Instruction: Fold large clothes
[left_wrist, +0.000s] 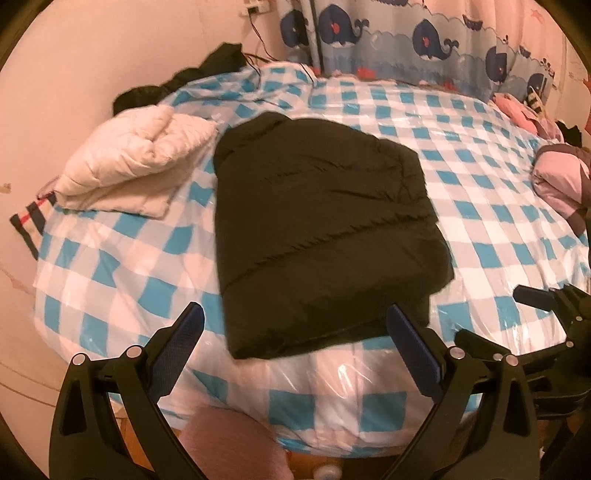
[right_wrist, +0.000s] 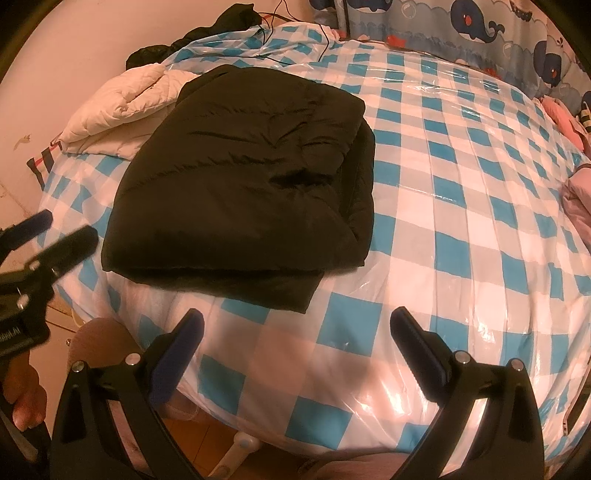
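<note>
Now folded into a thick rectangle: black jacket (left_wrist: 317, 236) (right_wrist: 243, 188) on the checkered bed (left_wrist: 480, 192) (right_wrist: 461, 206), beside a cream quilted coat (left_wrist: 136, 162) (right_wrist: 125, 107). Left tool (left_wrist: 295, 332) spread wide, empty, just short of the jacket's near edge. Right tool (right_wrist: 297, 328) likewise agape, holding nothing, over bare bedding.

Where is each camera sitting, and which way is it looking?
Left wrist: sits on the left gripper, looks across the checked bed at the black jacket; the right gripper shows at its right edge.
Right wrist: sits on the right gripper, faces the bed's right part; the left gripper and a hand show at its left.
Both see the jacket, the white jacket and the whale curtain.
</note>
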